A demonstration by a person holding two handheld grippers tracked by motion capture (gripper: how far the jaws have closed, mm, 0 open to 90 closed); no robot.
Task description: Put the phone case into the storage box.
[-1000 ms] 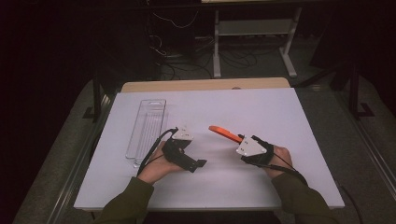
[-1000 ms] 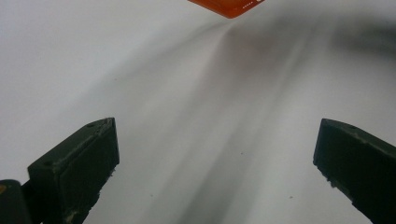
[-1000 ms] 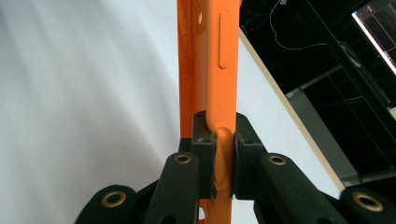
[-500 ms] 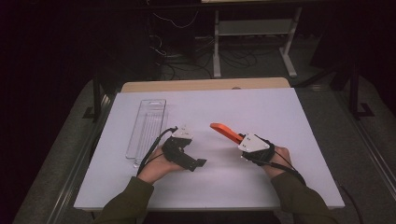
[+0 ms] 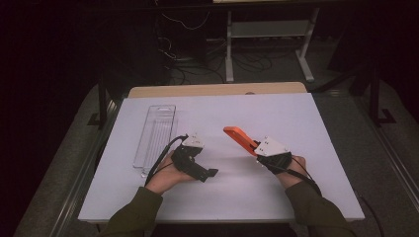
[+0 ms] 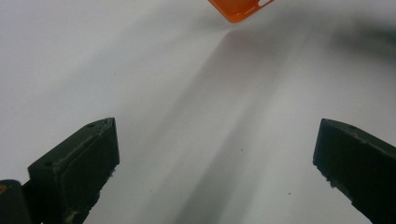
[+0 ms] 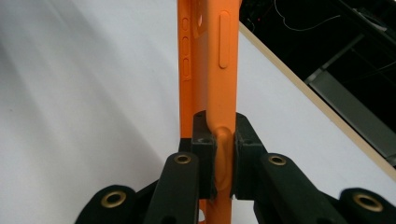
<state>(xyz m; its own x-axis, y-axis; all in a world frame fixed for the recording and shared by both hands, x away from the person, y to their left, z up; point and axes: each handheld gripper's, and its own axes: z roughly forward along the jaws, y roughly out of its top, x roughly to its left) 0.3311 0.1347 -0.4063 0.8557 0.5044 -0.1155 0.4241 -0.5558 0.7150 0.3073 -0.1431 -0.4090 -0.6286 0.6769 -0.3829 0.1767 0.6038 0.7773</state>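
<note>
While we look down from the high view, we see the white rectangular surface (image 5: 296,118) carrying a clear plastic oblong tray (image 5: 155,133) at its left, lying flat and lengthwise away from the person. Our left claw (image 5: 210,173) rests low near the front middle of the surface, held in the left hand (image 5: 170,173), just beside the tray's near end. Our right claw (image 5: 255,146) sits to the right, held in the right hand (image 5: 291,165), and from it an orange soft-plastic phone case (image 5: 239,138) juts toward the far left, between the two claws and apart from the tray.

From the left gripper view, our left claw (image 6: 215,158) stands wide apart with nothing between its jaws, bare white surface (image 6: 140,70) beneath it, and a corner of the orange case (image 6: 240,7) shows at the top edge, well ahead.

From the right gripper view, our right claw (image 7: 219,149) is clamped on the thin edge of the orange case (image 7: 210,56), which rises straight ahead, its side buttons showing, above the white surface (image 7: 70,93).
</note>
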